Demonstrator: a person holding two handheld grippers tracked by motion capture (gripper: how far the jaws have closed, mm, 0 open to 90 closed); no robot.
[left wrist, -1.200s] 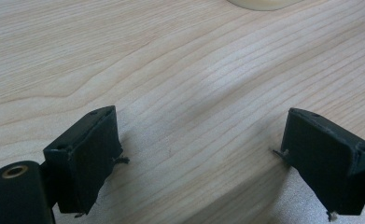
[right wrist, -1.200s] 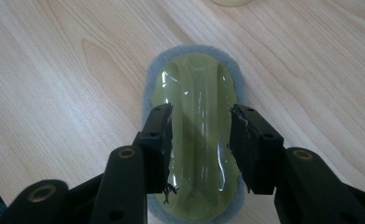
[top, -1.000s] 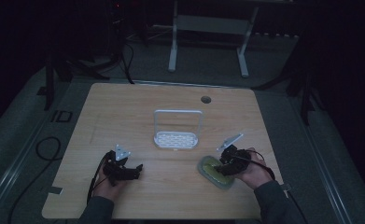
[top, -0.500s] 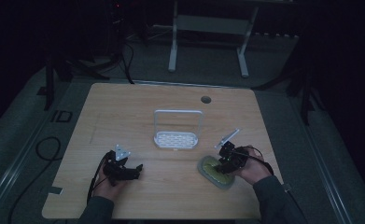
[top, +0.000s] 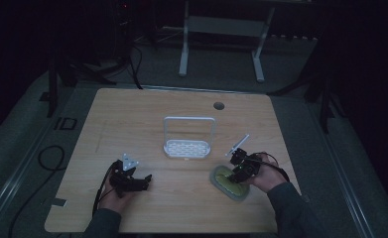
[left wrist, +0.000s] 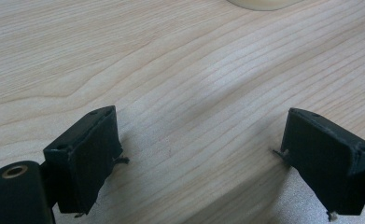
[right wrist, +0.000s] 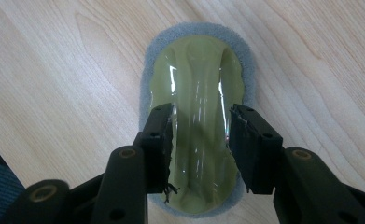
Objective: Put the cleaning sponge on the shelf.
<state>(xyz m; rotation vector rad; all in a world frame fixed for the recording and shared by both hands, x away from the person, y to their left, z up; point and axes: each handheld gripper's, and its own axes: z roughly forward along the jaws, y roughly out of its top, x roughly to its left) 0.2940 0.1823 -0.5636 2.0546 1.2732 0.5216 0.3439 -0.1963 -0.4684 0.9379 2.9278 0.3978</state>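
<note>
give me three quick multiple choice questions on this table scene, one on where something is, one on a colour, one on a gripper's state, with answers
1. Where does the white rack stand?
A. mid-table, between the two hands
B. at the table's left edge
C. on the floor

2. What colour is the scrubber's glossy handle?
A. red
B. yellow-green
C. blue

3. How does the right gripper stand at the scrubber?
A. shut, well off to one side
B. jaws either side of the handle's raised middle
C. lifted high over the rack

Answers:
1. A: the high view shows it centred on the table, ahead of both hands.
2. B: the right gripper view shows yellow-green plastic on a grey pad.
3. B: the jaws flank the handle; a firm grip cannot be told.
</note>
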